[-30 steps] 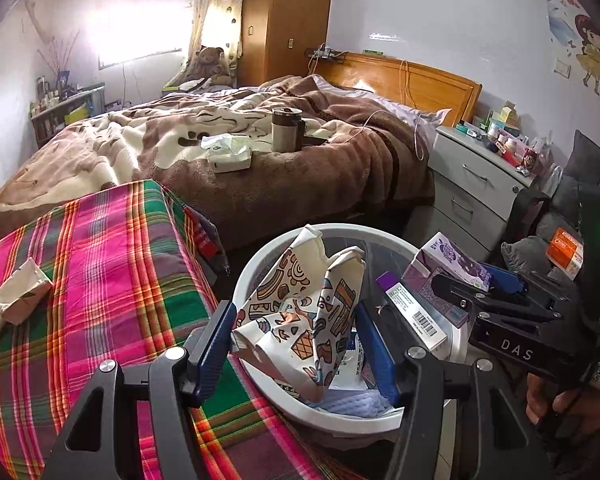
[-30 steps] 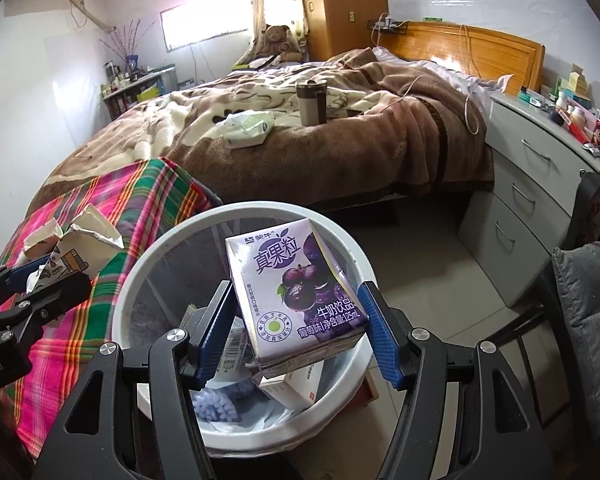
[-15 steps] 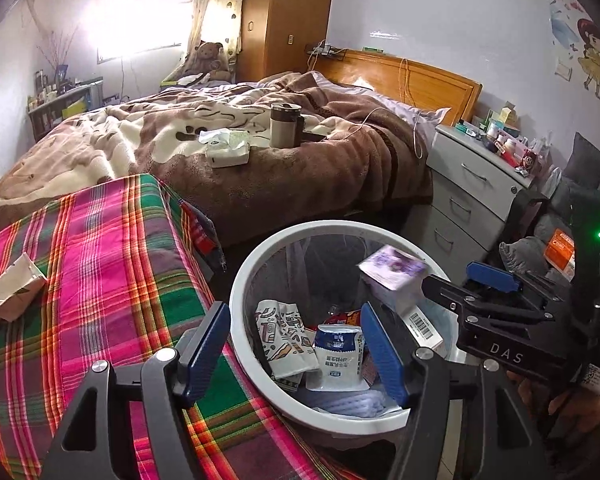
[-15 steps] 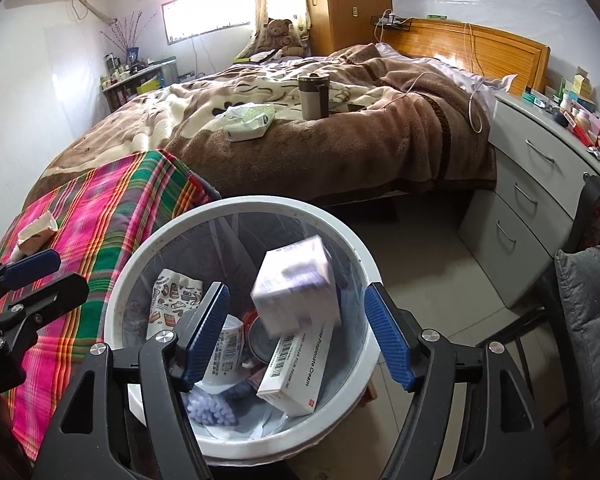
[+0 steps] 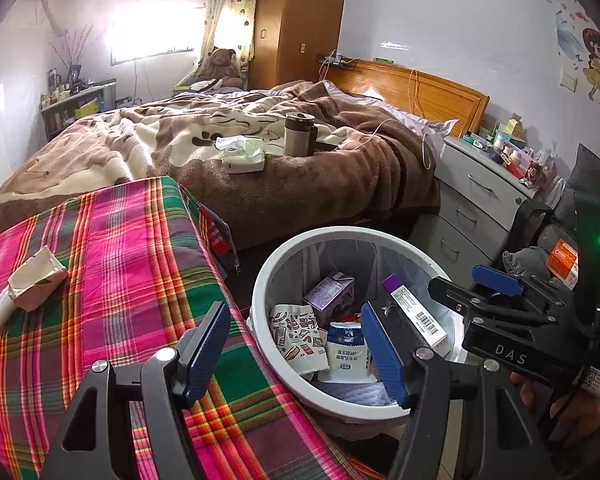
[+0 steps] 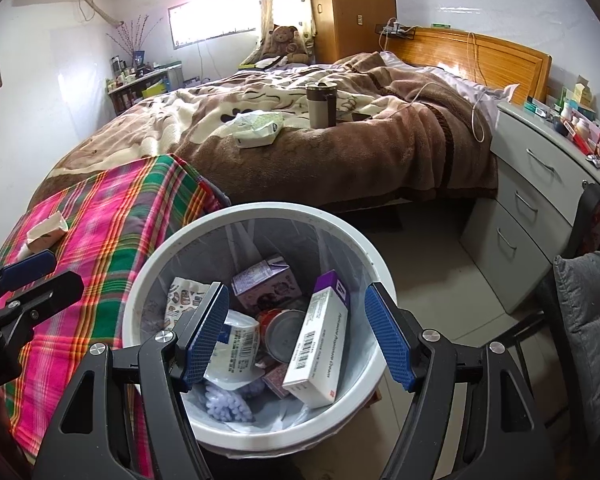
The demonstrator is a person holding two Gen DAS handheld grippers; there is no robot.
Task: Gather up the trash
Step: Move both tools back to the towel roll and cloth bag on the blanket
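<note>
Both hand-held grippers are released and empty: the left hand-held gripper (image 5: 294, 354) hangs over the edge of the plaid worktop (image 5: 112, 248), the right hand-held gripper (image 6: 296, 336) over the bin (image 6: 156, 248). The bin already holds a purple carton (image 6: 266, 280), a patterned bag (image 5: 296, 334), a long box (image 6: 320, 340) and a can (image 6: 286, 332). One crumpled wrapper (image 5: 32, 280), probably trash, lies on the worktop at ten o'clock of the left hand-held gripper, well apart from the bin and not yet collected.
</note>
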